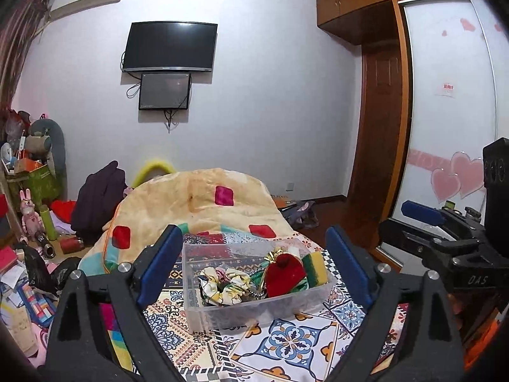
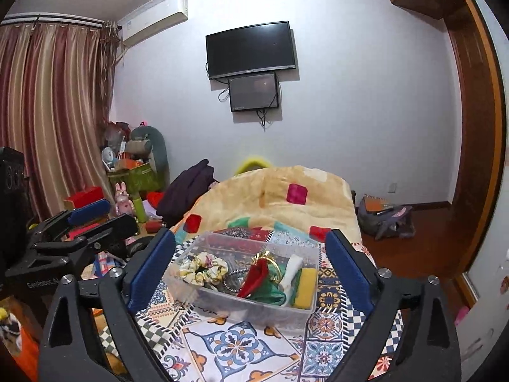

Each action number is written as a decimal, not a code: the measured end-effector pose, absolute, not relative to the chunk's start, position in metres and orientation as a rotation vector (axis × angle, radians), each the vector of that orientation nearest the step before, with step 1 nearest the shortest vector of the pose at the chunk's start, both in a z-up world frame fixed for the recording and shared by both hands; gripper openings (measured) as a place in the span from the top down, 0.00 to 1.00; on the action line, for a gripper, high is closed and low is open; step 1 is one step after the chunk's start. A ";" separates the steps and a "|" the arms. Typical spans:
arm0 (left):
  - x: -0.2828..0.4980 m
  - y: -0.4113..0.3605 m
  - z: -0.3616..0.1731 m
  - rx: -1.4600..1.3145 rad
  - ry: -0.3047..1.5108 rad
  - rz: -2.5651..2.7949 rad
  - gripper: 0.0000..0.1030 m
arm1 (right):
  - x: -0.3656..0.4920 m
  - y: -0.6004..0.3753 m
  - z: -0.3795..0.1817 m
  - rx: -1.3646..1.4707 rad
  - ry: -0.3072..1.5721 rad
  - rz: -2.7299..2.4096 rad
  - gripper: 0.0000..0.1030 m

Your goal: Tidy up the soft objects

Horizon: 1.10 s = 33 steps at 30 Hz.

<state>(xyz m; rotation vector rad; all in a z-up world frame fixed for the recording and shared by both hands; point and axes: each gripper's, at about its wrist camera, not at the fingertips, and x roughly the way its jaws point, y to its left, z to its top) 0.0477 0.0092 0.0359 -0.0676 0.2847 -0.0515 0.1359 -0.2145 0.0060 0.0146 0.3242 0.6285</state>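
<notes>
Left wrist: our left gripper (image 1: 254, 265) wide open, empty | right gripper (image 2: 251, 269) likewise | bin (image 1: 203, 313) of soft items between fingers, on bed (image 1: 292, 347).

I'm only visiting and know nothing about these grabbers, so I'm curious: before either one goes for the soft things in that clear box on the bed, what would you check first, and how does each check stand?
1. Left gripper open and holding nothing: ok.
2. Right gripper open and holding nothing: ok.
3. Clear box sitting flat on the patterned cloth: ok.
4. Floral scrunchie, red pouch and yellow sponge all inside the box: ok.
5. Soft things left outside the box nearby: cannot tell.
6. The two grippers apart from each other: ok.
</notes>
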 end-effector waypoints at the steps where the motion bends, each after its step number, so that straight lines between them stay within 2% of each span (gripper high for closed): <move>1: 0.048 0.009 0.035 -0.064 0.286 -0.048 0.08 | 0.135 -0.215 0.005 0.014 0.323 0.627 0.04; 4: 0.050 0.007 0.031 -0.058 0.281 -0.036 0.04 | 0.135 -0.218 0.002 0.018 0.327 0.628 0.03; 33: 0.050 0.004 0.024 -0.046 0.292 -0.039 0.01 | 0.130 -0.223 -0.001 0.028 0.338 0.641 0.02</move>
